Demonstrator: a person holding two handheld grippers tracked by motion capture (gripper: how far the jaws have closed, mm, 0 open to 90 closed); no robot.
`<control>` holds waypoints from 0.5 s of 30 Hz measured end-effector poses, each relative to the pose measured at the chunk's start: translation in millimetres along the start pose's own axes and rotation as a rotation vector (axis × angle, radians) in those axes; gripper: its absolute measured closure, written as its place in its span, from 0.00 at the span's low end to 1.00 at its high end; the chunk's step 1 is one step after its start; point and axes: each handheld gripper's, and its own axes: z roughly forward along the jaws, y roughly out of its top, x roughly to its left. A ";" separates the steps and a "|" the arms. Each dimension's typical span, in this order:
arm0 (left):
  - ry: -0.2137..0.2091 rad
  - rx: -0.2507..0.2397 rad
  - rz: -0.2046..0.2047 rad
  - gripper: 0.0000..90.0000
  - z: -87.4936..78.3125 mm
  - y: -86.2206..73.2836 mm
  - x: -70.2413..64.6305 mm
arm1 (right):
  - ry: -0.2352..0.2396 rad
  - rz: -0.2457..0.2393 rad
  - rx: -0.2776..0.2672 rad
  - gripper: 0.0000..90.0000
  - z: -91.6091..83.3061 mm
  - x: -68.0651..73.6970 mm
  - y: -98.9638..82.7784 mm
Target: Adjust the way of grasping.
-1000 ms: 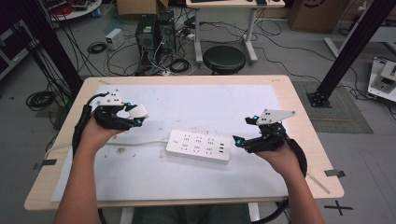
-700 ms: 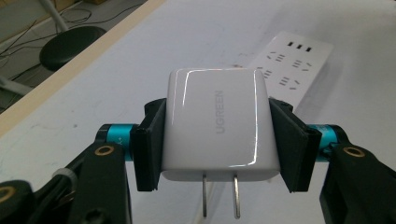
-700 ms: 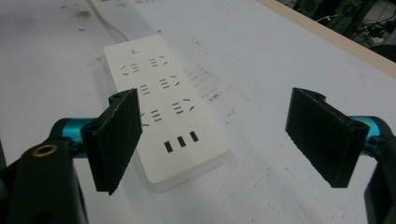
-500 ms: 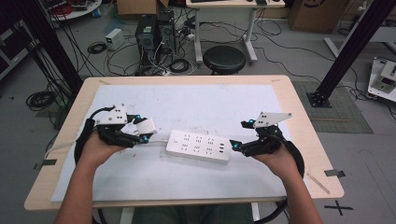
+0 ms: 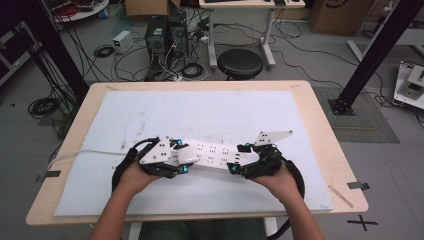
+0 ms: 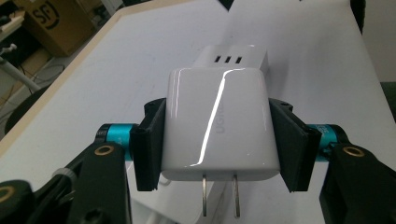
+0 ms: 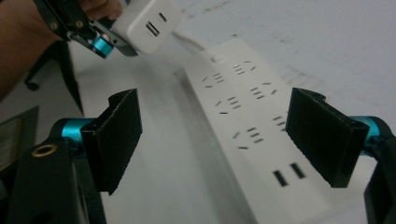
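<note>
A white power strip [image 5: 215, 155] lies on the white mat, its cable [image 5: 90, 152] trailing left. My left gripper [image 5: 182, 158] is shut on a white USB charger [image 5: 189, 153], held just over the strip's left end. In the left gripper view the pads clamp the charger's [image 6: 217, 116] two sides, its two prongs pointing down and back toward the camera, with the strip's far end [image 6: 243, 53] beyond. My right gripper [image 5: 239, 159] is open at the strip's right end. Its pads straddle the strip [image 7: 252, 130] without touching it. The charger [image 7: 149, 21] hangs farther off.
The mat [image 5: 200, 110] covers most of the wooden table [image 5: 330, 150]. A strip of tape [image 5: 341, 195] lies near the right front corner. Beyond the far edge stand a black stool [image 5: 240, 64] and computer cases with tangled cables on the floor.
My left hand has carried the charger right and down to the strip's left end. My right hand has moved left and down, so its open jaws now flank the strip's right end.
</note>
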 end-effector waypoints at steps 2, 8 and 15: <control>0.007 -0.002 0.017 0.47 3.0 0.4 -4.0 | 0.020 0.029 0.003 0.21 8.3 2.3 -3.0; 0.024 -0.044 0.087 0.47 20.2 2.0 -25.9 | 0.123 0.113 -0.016 0.21 26.3 5.0 -6.7; 0.033 -0.070 0.141 0.47 34.8 5.7 -40.9 | 0.209 0.204 -0.037 0.21 38.1 3.6 -8.5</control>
